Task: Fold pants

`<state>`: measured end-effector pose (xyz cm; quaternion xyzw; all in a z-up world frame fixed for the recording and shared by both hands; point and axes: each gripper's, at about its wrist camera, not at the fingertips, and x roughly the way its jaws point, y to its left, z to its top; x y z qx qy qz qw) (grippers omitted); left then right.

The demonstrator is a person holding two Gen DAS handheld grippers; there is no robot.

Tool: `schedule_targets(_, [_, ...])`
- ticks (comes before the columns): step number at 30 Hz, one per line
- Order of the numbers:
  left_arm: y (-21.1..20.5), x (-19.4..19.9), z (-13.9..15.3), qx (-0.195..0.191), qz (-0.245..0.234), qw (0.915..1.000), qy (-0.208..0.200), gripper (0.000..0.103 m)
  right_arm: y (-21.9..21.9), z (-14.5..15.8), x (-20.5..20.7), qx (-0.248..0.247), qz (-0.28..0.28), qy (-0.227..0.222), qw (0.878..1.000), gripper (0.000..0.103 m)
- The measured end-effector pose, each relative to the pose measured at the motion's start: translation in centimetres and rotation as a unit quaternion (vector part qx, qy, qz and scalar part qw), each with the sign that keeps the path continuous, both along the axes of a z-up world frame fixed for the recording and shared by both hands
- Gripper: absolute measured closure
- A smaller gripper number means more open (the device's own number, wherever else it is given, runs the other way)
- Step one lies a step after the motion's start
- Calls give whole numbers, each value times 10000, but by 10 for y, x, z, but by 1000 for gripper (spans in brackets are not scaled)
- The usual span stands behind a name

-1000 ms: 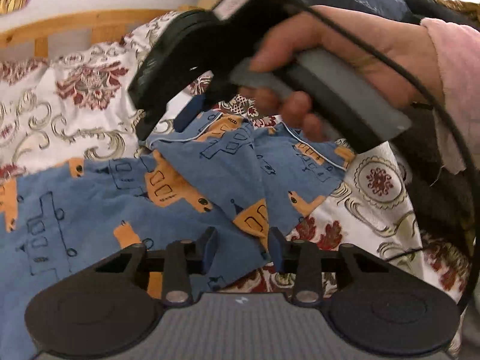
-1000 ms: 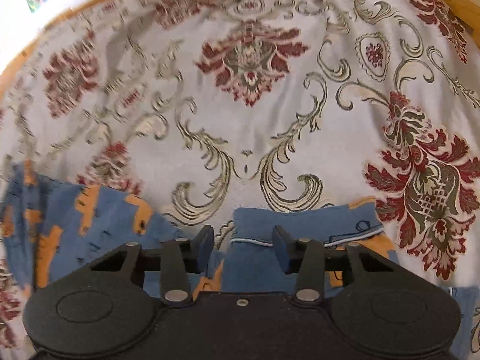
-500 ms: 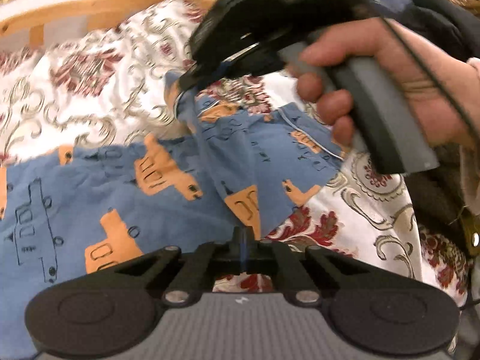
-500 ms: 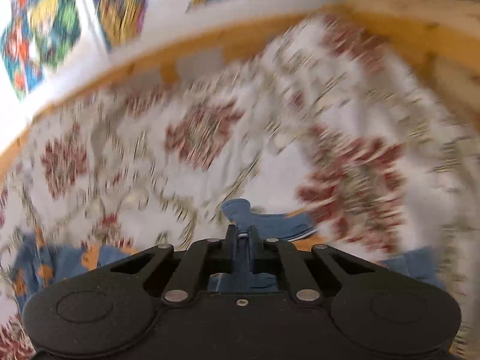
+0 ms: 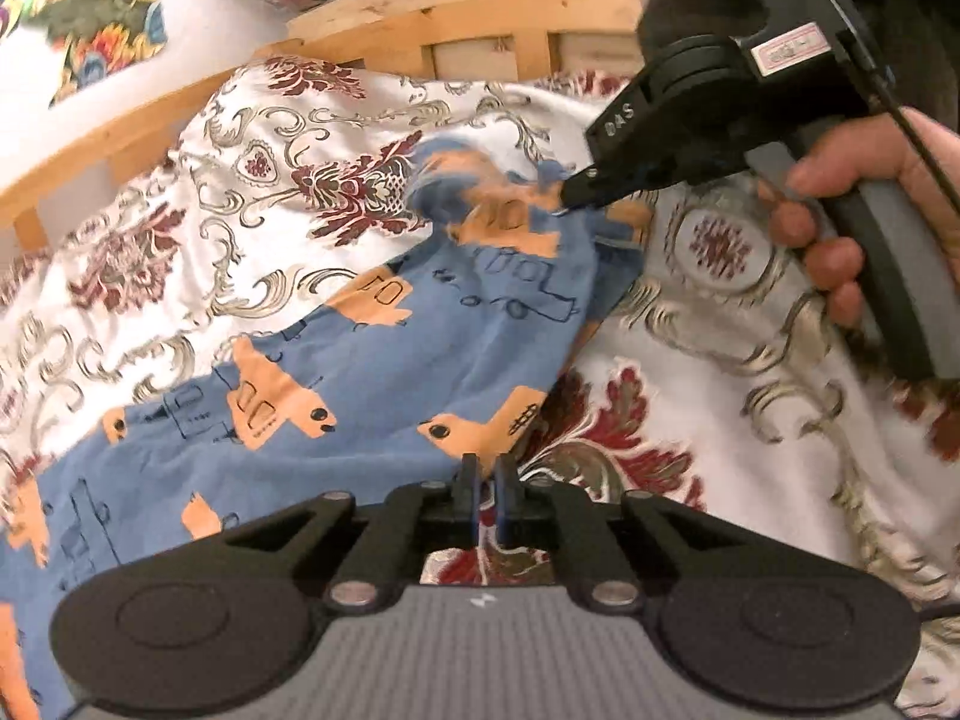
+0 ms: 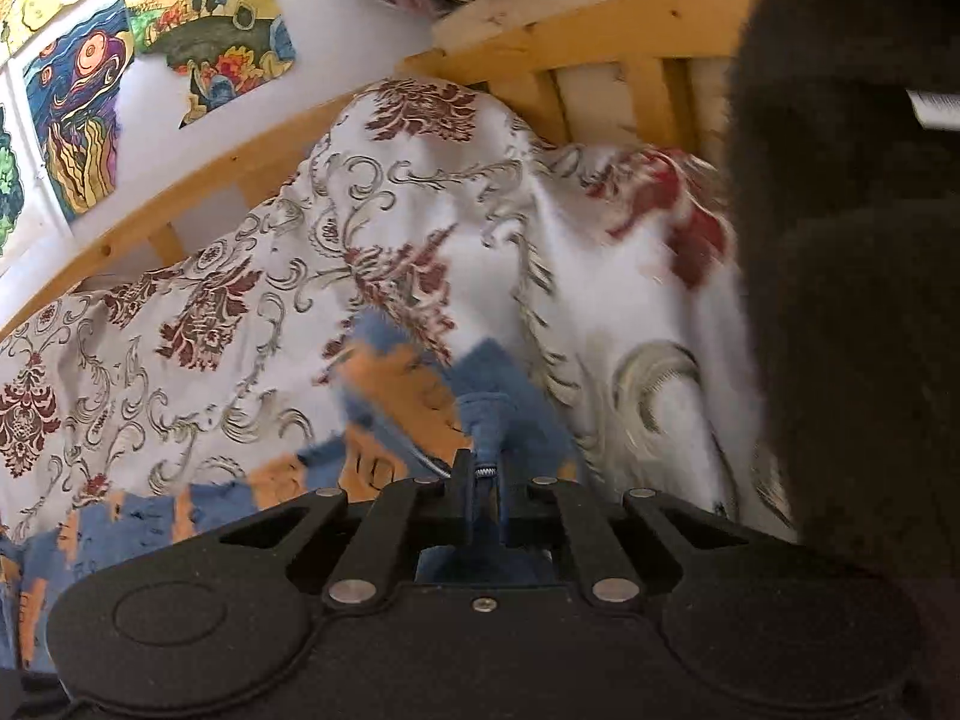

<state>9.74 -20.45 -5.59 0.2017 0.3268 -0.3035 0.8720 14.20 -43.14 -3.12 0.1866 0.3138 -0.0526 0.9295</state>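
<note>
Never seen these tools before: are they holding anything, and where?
Both grip the blue pants: right gripper pinches a top corner, left gripper the near edge.

**A:** What's closest to the camera?

**B:** The left hand-held gripper (image 5: pixel 486 495), its jaws nearly together, pinching the edge of blue pants (image 5: pixel 336 372) printed with orange vehicles.

**A:** And further off?

**B:** The right hand-held gripper (image 5: pixel 570 199), held in a hand (image 5: pixel 840 216), clamps the far end of the pants, lifting it, blurred. The pants stretch between the two over a white bedspread (image 5: pixel 690 360) with red floral patterns. A wooden bed frame (image 5: pixel 480 24) runs behind.
</note>
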Motion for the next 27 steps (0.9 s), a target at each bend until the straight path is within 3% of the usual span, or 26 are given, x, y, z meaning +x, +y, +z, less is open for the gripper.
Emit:
schedule_targets(3, [-9, -1, -5, 364, -91, 9992, -123, 80, -1, -7, -7, 23, 23, -37, 10000, 96])
schedule_targets(5, [-12, -4, -5, 542, -123, 9982, -239, 79, 2, -6, -14, -2, -25, -121, 9999, 96])
schedule_targets(9, [-12, -11, 1, 519, -332, 9974, -384, 65, 7, 0, -27, -137, -199, -225, 9995, 96])
schedule_targets(11, [-10, -11, 0, 452, -376, 9975, -402, 63, 12, 1, -33, -349, -319, -228, 9986, 95])
schedule_targets(14, [-7, 1, -7, 379, -299, 9988, -120, 63, 20, -8, -34, -750, -304, 49, 9967, 93])
schedule_targets(16, [-2, 12, -10, 227, -287, 9992, 188, 62, 16, -16, -34, -528, -406, 244, 9975, 92])
schedule_targets(18, [3, 21, -7, 77, -350, 9986, 384, 61, 14, -15, -38, -379, -430, 176, 9982, 86])
schedule_targets(22, [18, 44, 12, -287, -457, 9950, 839, 61, 15, -9, -49, -412, -497, 1, 9979, 61])
schedule_targets(27, [7, 96, 46, -389, -449, 9936, 965, 52, 12, -11, -46, -186, -541, -151, 9982, 57])
